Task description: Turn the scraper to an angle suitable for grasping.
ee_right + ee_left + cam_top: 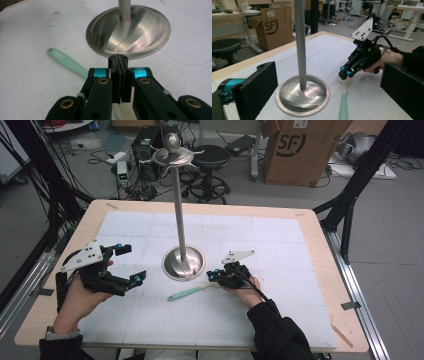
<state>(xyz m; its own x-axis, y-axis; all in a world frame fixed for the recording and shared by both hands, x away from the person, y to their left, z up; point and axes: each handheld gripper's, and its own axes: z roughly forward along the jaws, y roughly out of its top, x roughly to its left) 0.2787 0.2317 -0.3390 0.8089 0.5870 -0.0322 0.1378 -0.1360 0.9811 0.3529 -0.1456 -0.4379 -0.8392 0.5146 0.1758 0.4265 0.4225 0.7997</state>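
**Tongs at the spoon: right closed over the bowl end, left open and idle**

Right tongs (220,276) sit with jaws pressed flat together, no gap visible in the right gripper view. They rest over the pale bowl end of the spoon (187,292); whether the jaws actually pinch that end or merely lie on it cannot be told. Left tongs (131,265) are wide open, held clear of the table at the left, holding nothing.

Location: spoon lies flat on the white mat (280,240), just near of the stand (183,262), its handle running left and slightly nearer from the right tongs. It does not touch the stand's base.

Appearance: slim mint-green handle with a small hanging slot at its left tip; cream bowl end, largely covered by the right tongs.

Judgement on the step: this appears to be the pickup. To do it well, confirm a true pinch before lifting, raise slowly and level since the long handle will tend to droop, and keep the lift clear of the stand's rim and pole. Left tongs stand ready to steady the handle.
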